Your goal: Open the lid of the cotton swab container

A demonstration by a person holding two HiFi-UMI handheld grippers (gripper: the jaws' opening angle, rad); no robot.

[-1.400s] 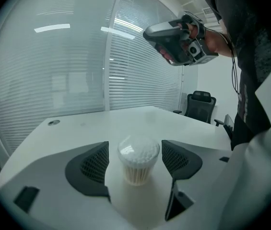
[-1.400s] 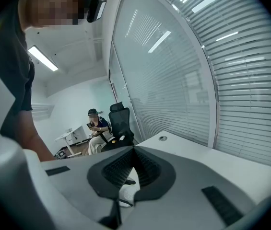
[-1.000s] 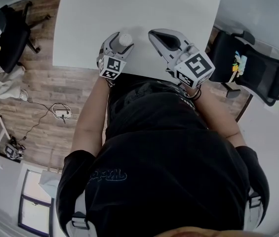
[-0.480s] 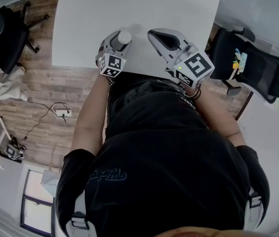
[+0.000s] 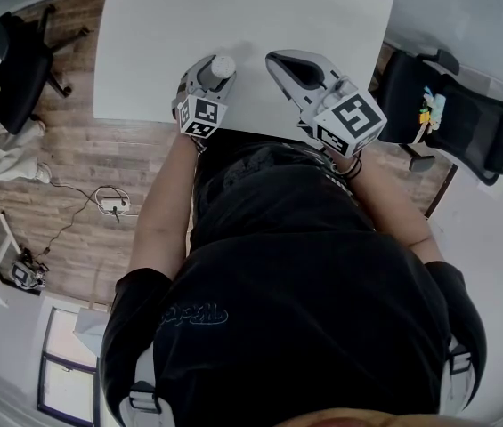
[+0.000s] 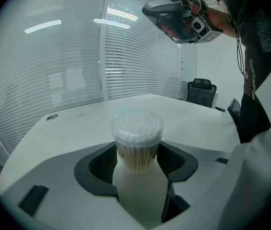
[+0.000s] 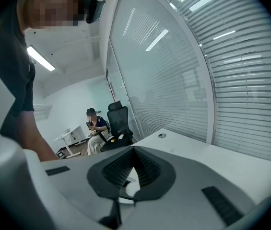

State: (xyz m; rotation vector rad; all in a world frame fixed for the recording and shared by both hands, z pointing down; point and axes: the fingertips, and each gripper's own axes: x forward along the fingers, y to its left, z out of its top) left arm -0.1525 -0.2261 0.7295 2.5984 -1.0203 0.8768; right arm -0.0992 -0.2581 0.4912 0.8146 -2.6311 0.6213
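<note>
We were securing the cotton swab container [image 6: 136,150] at the near edge of the desk [image 5: 260,16]. Our left gripper [image 6: 136,163] had just been closing its fingers onto the container's body, lid [image 6: 138,126] still on. Our right gripper [image 7: 133,169] hovered close by, its fingers together and empty. Next, we judged, it had to open and take the lid.

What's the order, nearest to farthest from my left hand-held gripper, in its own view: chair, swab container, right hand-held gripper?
1. Container, between the jaws, centre.
2. Right hand-held gripper, upper right.
3. Chair, far back, right.
</note>
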